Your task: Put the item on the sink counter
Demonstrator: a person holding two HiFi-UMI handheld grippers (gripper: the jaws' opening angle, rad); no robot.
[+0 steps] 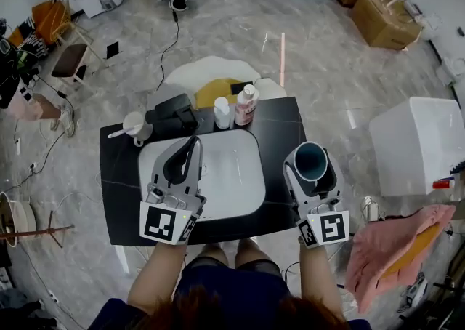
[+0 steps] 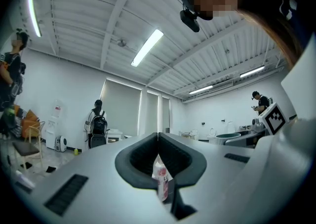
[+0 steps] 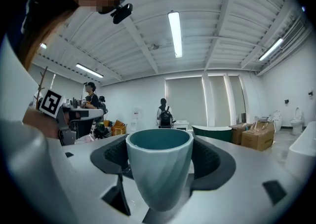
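One black surface (image 1: 280, 132) carries one white basin (image 1: 232, 176) sunk into its middle. Two tongs are held over it. The left tongs (image 1: 193, 142) (image 2: 158, 137) hang over the left part of the basin, tips pressed together and nothing between them; a loop-shaped gap stays open behind the tips. The right tongs (image 1: 312, 158) (image 3: 159, 156) are closed on the sides of the one cup (image 1: 311, 163) (image 3: 159, 168), which sits upright over the bare black stretch to the right of the basin. Whether its base touches the surface cannot be told. The cup is pale blue-green outside with faint slanting facets, darker teal inside, wide at the round mouth and tapering to a narrower foot; no handle shows. Along the back edge stand one black appliance (image 1: 173, 112), then two bottles just beside each other: a plain white one (image 1: 221, 113) and a taller one with a pink label (image 1: 247, 105) (image 2: 160, 177), the latter seen through the gap in the left tongs. At the far left of that row is one white mug (image 1: 136, 128) with a thin white stick across its rim.
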